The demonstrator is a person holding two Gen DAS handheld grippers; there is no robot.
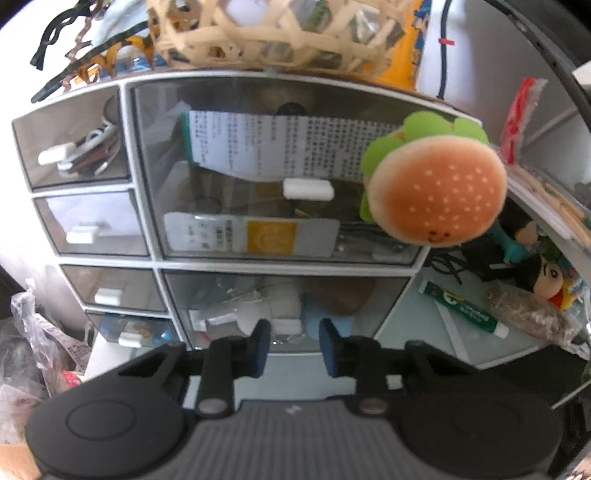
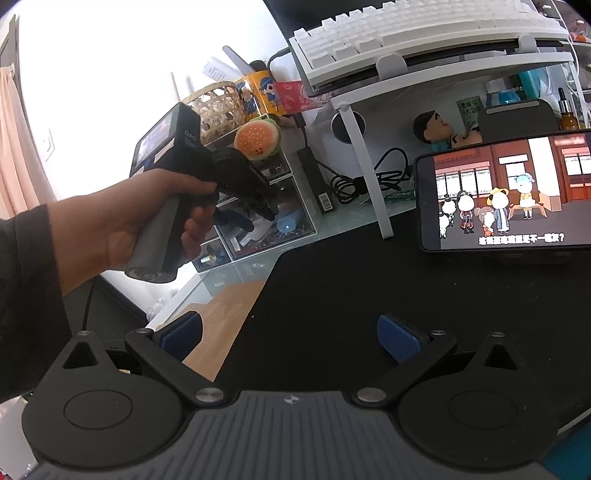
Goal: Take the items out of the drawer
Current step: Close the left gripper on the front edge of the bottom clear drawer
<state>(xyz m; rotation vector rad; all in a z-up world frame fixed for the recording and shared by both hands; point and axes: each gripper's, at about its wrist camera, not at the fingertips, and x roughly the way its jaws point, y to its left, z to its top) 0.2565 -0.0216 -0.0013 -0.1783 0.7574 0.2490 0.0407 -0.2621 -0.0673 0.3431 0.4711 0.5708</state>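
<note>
A white organizer with smoky clear drawers (image 1: 147,173) fills the left wrist view. Its big lower drawer (image 1: 284,302) holds small packets and a blue thing; its white handle (image 1: 287,326) lies between my left gripper's (image 1: 293,345) fingertips, which are partly open with nothing held. The upper big drawer (image 1: 273,184) holds printed paper and a white box. In the right wrist view the left gripper (image 2: 258,206) is held by a hand at the organizer's front (image 2: 273,218). My right gripper (image 2: 290,338) is wide open and empty over the black desk mat (image 2: 351,288).
A plush burger (image 1: 437,195) hangs at the organizer's right. A woven basket (image 1: 273,33) sits on top. A green tube (image 1: 461,310) and dolls (image 1: 543,280) lie on the right. A phone (image 2: 506,192) plays video; a keyboard (image 2: 413,33) rests on a white stand.
</note>
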